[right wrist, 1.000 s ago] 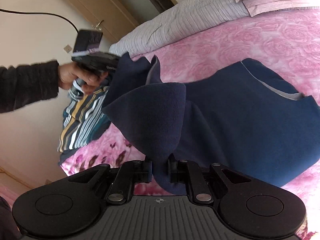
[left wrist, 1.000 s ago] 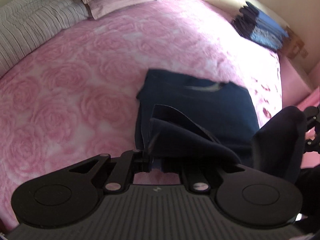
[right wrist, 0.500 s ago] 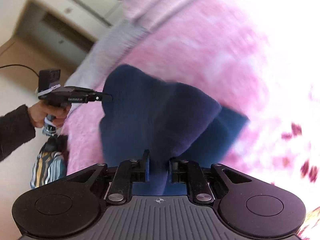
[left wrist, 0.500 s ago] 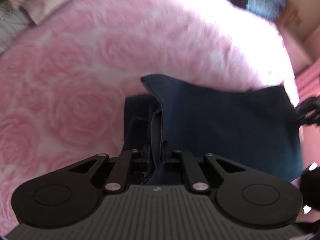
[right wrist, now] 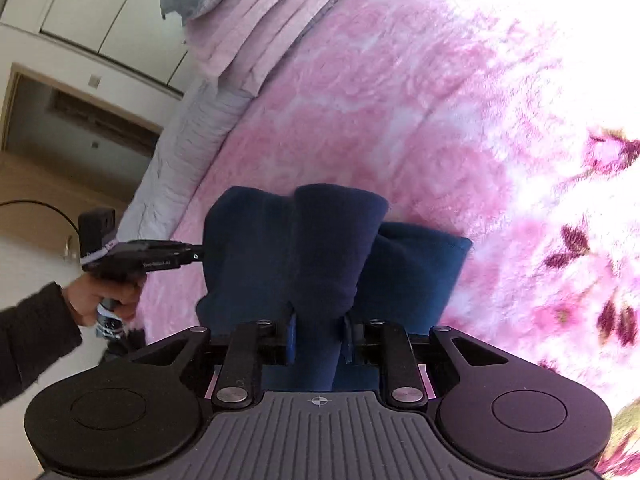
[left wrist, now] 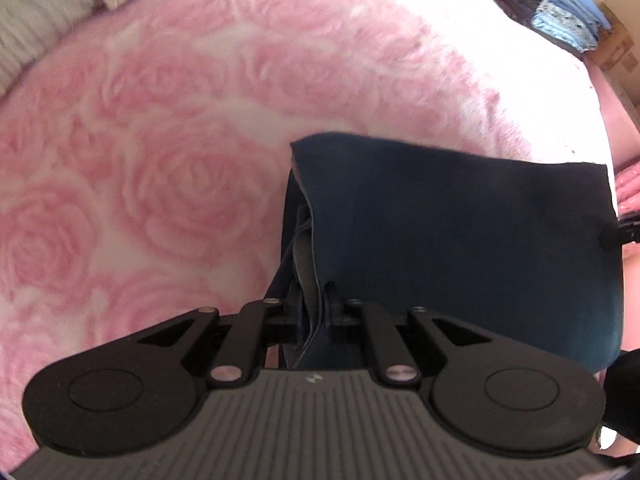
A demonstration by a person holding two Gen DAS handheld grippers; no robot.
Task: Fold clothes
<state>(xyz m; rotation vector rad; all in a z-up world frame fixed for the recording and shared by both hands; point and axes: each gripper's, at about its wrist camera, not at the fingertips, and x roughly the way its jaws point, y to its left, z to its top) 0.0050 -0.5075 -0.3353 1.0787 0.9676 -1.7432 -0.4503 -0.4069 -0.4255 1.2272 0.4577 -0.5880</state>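
Note:
A dark navy fleece garment (left wrist: 460, 232) hangs folded between both grippers above the pink rose-patterned bed (left wrist: 168, 152). My left gripper (left wrist: 314, 314) is shut on its left edge, where several layers show. My right gripper (right wrist: 320, 336) is shut on the opposite edge of the garment (right wrist: 332, 248), which bunches in thick folds above the jaws. The left gripper body (right wrist: 144, 258) and the hand holding it show in the right wrist view, and the right gripper's tip (left wrist: 624, 232) shows at the far right of the left wrist view.
Folded pink pillows (right wrist: 256, 36) and a grey striped quilt (right wrist: 188, 128) lie at the head of the bed. A stack of folded dark and blue clothes (left wrist: 560, 12) sits at the far corner beside a cardboard box (left wrist: 616, 48). A doorway (right wrist: 60, 120) is behind.
Both grippers have lifted the navy garment's near edge and carried it forward over the rest. The garment now hangs as a compact fold between them instead of lying spread on the bed.

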